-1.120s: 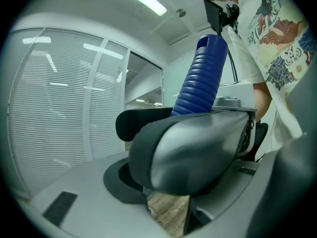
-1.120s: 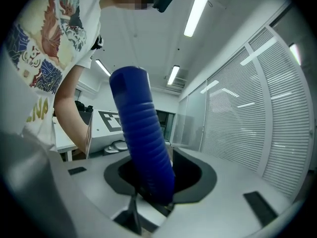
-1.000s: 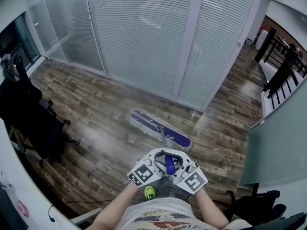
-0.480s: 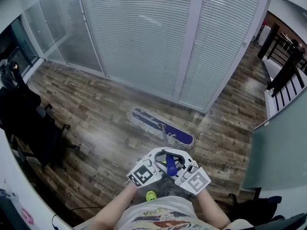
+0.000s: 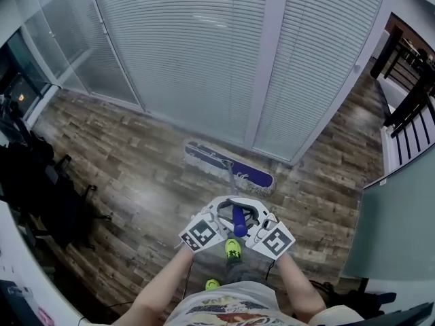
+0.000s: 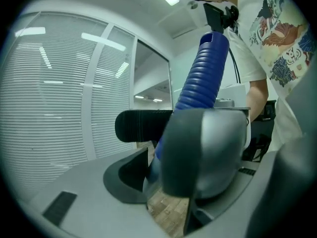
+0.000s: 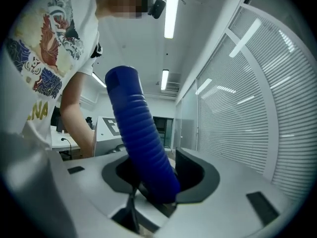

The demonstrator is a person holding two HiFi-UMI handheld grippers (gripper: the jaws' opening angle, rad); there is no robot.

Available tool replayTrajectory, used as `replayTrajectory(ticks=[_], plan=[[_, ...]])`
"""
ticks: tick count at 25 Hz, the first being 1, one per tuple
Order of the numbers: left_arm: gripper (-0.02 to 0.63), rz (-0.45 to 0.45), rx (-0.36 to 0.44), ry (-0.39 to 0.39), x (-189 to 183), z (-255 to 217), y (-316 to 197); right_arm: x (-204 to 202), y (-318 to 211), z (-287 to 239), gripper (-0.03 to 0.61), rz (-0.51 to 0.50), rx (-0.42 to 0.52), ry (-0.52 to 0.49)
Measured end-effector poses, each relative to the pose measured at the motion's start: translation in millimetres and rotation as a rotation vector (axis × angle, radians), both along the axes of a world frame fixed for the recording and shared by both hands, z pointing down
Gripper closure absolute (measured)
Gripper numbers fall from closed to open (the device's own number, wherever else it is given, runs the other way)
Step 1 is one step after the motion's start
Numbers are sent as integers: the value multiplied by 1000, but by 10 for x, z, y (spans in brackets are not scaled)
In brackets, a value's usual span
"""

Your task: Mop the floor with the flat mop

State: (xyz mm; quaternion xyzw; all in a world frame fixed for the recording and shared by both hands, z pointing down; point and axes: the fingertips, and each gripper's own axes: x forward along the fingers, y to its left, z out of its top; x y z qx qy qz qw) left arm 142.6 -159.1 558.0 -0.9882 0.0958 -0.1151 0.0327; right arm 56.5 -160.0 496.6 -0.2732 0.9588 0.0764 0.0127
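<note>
The flat mop's blue head [image 5: 229, 169], fringed in white, lies on the wood floor close to the blind-covered glass wall. Its blue ribbed handle [image 5: 238, 219] rises toward me between both grippers. My left gripper [image 5: 219, 224] is shut on the handle [image 6: 203, 73], whose grip runs up past its black pad [image 6: 143, 125]. My right gripper [image 5: 257, 227] faces it from the other side. Its jaws have just been opening, but the handle [image 7: 141, 138] still sits between them and touches both. The shaft below the grippers is mostly hidden.
Black office chairs [image 5: 41, 189] stand at the left. The glass wall with blinds [image 5: 204, 60] runs across the back. A dark railing [image 5: 411, 94] and a grey-green panel [image 5: 401, 216] close off the right. My green shoe [image 5: 233, 248] is just under the grippers.
The mop head has slid forward toward the blind-covered wall, and both grippers went forward with the handle. A green shoe has stepped up beneath them.
</note>
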Motion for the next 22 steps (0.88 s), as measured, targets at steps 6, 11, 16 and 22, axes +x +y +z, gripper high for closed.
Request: replayTrajectory(ticks=[6,11,16,22], plan=[[428,-14,-55,-7,312,357,-825,345,-797,481,388,16,-78,73],[430,28,-12,-39,544,147,-1195,605,-1206,226,391,65,-74,-10],[430,24,-54,-48,482,168,-1156,539,-1167,278,394,66,-125,9],[420,-6,-114,-33,163,311,-662,199,-647,391,380,12,-72,46]])
